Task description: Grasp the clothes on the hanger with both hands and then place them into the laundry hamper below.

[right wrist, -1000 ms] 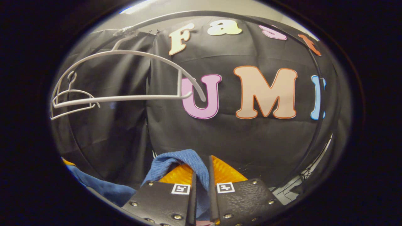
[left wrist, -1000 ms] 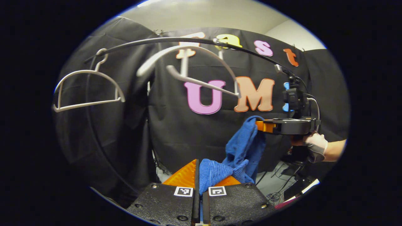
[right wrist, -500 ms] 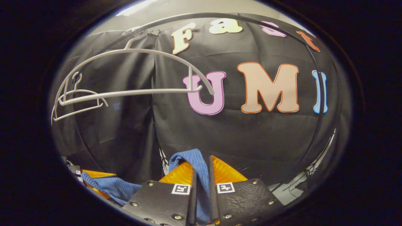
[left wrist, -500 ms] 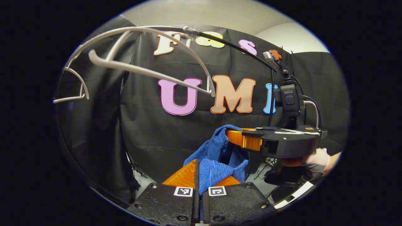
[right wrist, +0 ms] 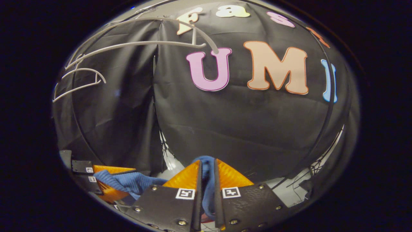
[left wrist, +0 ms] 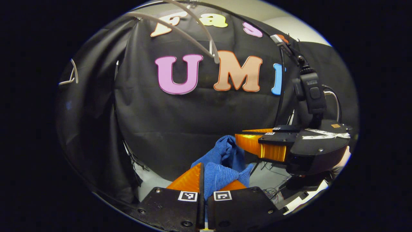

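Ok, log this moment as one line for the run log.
left gripper: shut on cloth | right gripper: shut on cloth | hanger: bare, overhead | stage: carrying cloth, not yet placed

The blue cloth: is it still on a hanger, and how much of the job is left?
Done: the blue cloth is off the bare hangers, which hang above.
In hand: the left gripper and the right gripper are each shut on the cloth, which is bunched between them.
Left: lowering and releasing it into the hamper; the views don't reveal how near that is.
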`<state>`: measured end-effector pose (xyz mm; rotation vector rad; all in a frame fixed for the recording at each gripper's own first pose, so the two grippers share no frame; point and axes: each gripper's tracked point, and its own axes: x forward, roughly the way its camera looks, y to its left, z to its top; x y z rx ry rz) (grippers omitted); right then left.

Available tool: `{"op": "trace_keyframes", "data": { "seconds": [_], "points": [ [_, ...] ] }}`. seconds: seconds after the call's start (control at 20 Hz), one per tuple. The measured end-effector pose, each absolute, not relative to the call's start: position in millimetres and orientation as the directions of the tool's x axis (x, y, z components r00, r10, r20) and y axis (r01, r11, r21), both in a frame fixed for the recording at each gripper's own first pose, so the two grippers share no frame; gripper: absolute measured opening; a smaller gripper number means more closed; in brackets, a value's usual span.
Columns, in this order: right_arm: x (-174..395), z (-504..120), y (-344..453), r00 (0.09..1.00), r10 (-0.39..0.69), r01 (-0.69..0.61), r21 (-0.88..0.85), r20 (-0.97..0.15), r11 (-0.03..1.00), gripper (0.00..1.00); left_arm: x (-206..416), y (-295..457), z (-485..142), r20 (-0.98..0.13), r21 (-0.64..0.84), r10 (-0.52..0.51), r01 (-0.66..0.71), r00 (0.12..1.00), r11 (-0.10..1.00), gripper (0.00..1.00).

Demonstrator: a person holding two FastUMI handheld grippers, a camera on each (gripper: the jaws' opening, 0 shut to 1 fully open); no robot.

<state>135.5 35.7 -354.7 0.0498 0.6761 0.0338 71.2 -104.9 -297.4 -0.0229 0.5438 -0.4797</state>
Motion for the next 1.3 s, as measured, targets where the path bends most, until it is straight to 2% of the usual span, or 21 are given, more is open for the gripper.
{"op": "trace_keyframes", "data": {
  "seconds": [0.15, 0.2, 0.25, 0.3, 0.45, 0.85, 1.3],
  "points": [
    [119, -378, 40, 0.739, 0.048, -0.017, 0.051, -0.672, 0.999, 0.17, 59, -98, -331, -0.547, -0.154, -0.433, 0.423, 0.716, 0.893, 0.04],
    [113, -387, 41, 0.726, 0.050, -0.015, 0.057, -0.686, 0.998, 0.17, 50, -91, -352, -0.606, -0.130, -0.404, 0.416, 0.685, 0.900, 0.04],
    [106, -393, 42, 0.713, 0.051, -0.012, 0.060, -0.699, 0.998, 0.17, 47, -85, -368, -0.645, -0.109, -0.373, 0.403, 0.667, 0.909, 0.07],
    [100, -398, 41, 0.701, 0.049, -0.009, 0.060, -0.711, 0.998, 0.17, 43, -82, -382, -0.663, -0.111, -0.366, 0.397, 0.653, 0.911, 0.17],
    [84, -409, 36, 0.675, 0.042, 0.002, 0.059, -0.736, 0.998, 0.17, 36, -84, -418, -0.714, -0.143, -0.361, 0.379, 0.600, 0.914, 0.99],
    [67, -412, 23, 0.660, 0.009, 0.042, 0.049, -0.751, 0.998, 0.17, 19, -81, -434, -0.732, -0.157, -0.370, 0.388, 0.572, 0.908, 0.98],
    [71, -403, 25, 0.677, 0.007, 0.049, 0.054, -0.736, 0.997, 0.17, 26, -72, -420, -0.710, -0.144, -0.360, 0.375, 0.605, 0.916, 0.97]
  ]
}}
